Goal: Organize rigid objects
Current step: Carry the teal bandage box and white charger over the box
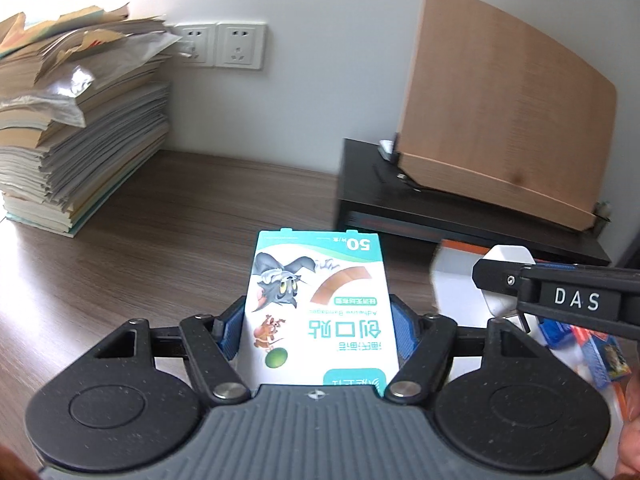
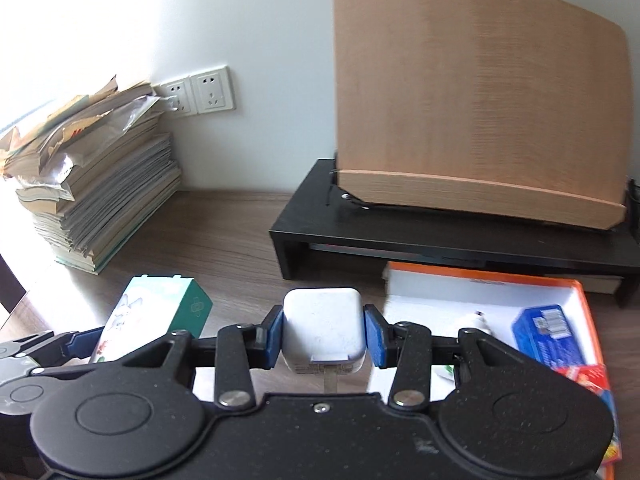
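Left hand-held gripper point(image 1: 318, 330): tilted down over the desk point(image 1: 160, 216), blue pads clamped on a bandage box point(image 1: 320, 304), held clear of the surface.
Right hand-held gripper point(image 2: 324, 338): tilted down likewise, gripping a white charger point(image 2: 324, 328) beside the orange-rimmed box point(image 2: 480, 280).
Around: paper stack point(image 2: 100, 200) at the desk's back left; wooden stand point(image 2: 480, 100) on a black riser point(image 2: 400, 236) behind.
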A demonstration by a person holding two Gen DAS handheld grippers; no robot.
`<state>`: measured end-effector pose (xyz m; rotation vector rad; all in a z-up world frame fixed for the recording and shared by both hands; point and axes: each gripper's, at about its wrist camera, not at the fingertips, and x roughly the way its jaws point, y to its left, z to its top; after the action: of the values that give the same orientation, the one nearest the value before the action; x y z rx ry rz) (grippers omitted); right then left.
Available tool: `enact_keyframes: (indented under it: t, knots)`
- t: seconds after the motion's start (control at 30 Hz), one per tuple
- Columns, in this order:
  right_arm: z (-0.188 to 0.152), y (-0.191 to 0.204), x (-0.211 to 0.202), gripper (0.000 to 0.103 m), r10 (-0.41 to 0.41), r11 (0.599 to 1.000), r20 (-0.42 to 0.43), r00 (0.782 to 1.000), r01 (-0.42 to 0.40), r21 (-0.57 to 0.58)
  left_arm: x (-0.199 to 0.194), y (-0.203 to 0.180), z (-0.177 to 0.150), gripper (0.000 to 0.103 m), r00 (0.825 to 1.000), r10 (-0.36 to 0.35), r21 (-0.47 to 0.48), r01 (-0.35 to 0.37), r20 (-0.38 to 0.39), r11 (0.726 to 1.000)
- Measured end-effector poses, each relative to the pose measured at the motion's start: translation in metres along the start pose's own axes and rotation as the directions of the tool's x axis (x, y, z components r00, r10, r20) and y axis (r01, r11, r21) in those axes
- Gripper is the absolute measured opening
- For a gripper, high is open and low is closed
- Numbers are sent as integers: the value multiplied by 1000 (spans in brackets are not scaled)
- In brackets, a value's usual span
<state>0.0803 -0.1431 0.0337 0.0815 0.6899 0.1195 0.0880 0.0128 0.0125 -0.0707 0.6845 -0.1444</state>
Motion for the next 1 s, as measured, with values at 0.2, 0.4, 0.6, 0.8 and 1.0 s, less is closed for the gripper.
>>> enact_keyframes:
  t: [0.2, 0.4, 0.6, 0.8, 1.0]
  knots:
    - [-18, -35, -45, 51, -45, 998, 26, 999, 44, 45, -19, -42, -13, 71, 997, -81, 52, 82, -6, 995]
    - [-42, -73, -84, 51, -122, 988, 36, 992, 118, 101, -32, -81, -31, 71, 988, -156, 104, 157, -17, 982]
    - [-65, -105, -111, 51, -198, 970, 31, 980, 192, 152, -32, -111, -48, 71, 976, -213, 155, 218, -47, 964]
    - [-87, -132, -127, 51, -242, 951, 10, 970, 235, 201, -31, -127, -63, 71, 969, -234, 185, 244, -74, 952]
    - [-98, -144, -131, 51, -237, 949, 1, 972, 231, 215, -30, -137, -69, 71, 966, -244, 189, 257, -88, 948]
